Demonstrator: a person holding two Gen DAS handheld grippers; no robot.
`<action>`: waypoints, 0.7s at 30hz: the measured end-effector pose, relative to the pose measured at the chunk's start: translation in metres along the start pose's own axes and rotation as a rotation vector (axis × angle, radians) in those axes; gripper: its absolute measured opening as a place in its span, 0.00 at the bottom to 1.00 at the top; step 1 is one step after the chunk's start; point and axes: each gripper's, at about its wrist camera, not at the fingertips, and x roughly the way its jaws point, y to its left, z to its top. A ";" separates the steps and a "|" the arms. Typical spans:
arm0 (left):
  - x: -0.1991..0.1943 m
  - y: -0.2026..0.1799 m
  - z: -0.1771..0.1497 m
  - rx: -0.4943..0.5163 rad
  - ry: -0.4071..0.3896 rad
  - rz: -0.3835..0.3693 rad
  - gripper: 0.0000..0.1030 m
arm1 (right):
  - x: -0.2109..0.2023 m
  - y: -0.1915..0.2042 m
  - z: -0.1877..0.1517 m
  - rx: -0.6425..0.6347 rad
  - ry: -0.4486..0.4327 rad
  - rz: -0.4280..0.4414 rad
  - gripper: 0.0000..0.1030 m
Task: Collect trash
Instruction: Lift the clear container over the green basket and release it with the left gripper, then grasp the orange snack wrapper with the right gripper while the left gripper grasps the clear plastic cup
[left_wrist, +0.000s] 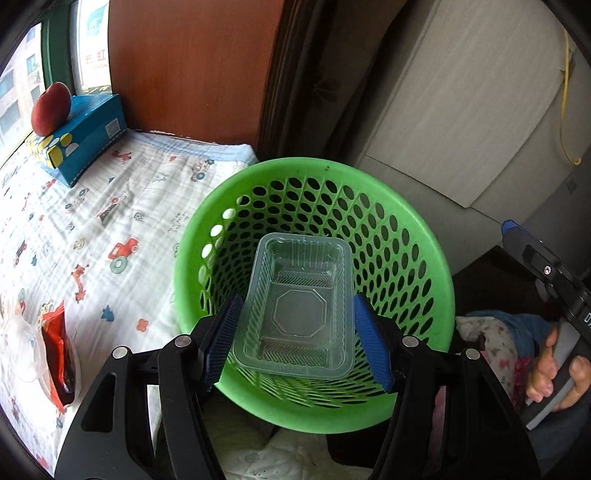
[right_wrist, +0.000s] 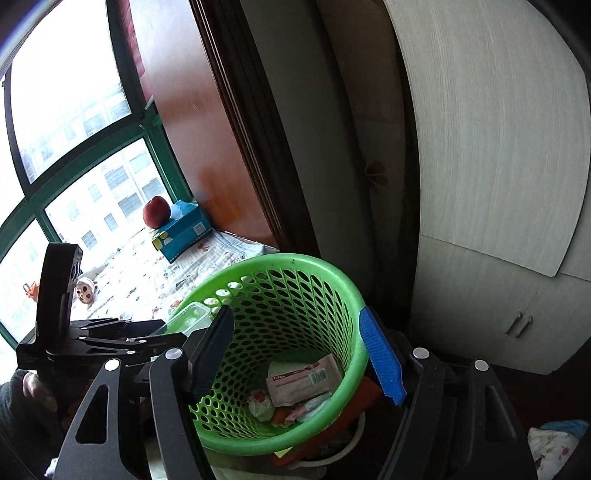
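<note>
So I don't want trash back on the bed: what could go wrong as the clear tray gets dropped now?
The clear plastic tray, held by the left tool, is wide and could catch on the green perforated plastic basket's rim instead of falling in. The right tool straddles the near rim and might tip the basket, spilling the paper wrappers inside.

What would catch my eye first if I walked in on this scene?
The bright green basket beside the bed, with wrappers already at its bottom. Right above its mouth, the left tongs pinch a clear plastic tray, while the right tongs hang open over the basket. Farther back, a red apple sits on a blue tissue box by the window.
</note>
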 end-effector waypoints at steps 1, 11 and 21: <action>0.003 -0.002 0.001 0.001 0.005 -0.002 0.60 | -0.001 -0.002 -0.001 0.002 -0.001 -0.005 0.66; 0.001 -0.005 -0.002 -0.009 -0.014 0.009 0.73 | -0.004 -0.001 -0.009 0.005 0.012 0.008 0.71; -0.039 0.042 -0.020 -0.079 -0.076 0.141 0.73 | 0.002 0.040 -0.018 -0.043 0.029 0.075 0.75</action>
